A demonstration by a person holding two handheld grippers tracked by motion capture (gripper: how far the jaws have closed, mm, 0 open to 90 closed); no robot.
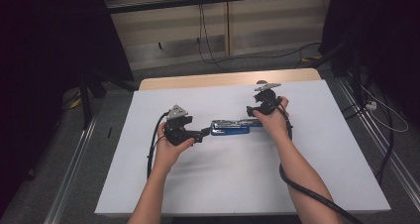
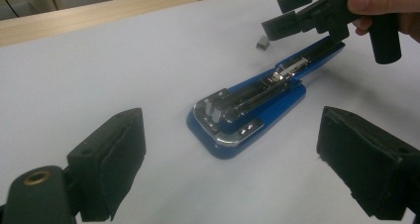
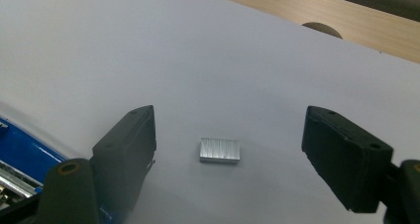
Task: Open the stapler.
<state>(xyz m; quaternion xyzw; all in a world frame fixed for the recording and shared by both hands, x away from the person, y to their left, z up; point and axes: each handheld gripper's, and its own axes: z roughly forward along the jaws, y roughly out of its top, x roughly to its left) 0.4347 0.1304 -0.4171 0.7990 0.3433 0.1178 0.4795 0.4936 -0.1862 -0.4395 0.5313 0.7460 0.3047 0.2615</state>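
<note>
1. Loading the open blue stapler looks like the job in hand: it lies flat mid-frame in the left gripper view, its lid swung back toward the upper right and its metal channel bare.
2. The block of staples lies on the white bench, just below the centre of the right gripper view, with the right tongs spread wide and the block midway between the jaws.
3. The left tongs are also spread wide, pointing at the stapler's near end and gripping nothing.
4. To do this step well, the right tongs should probably come straight down with the jaws squared to the block's long sides, then close gently; a hard or skewed pinch could snap the strip apart.
5. The left tongs would do best to steady the stapler's base, so that the channel does not slide when the staples are laid in.
</note>
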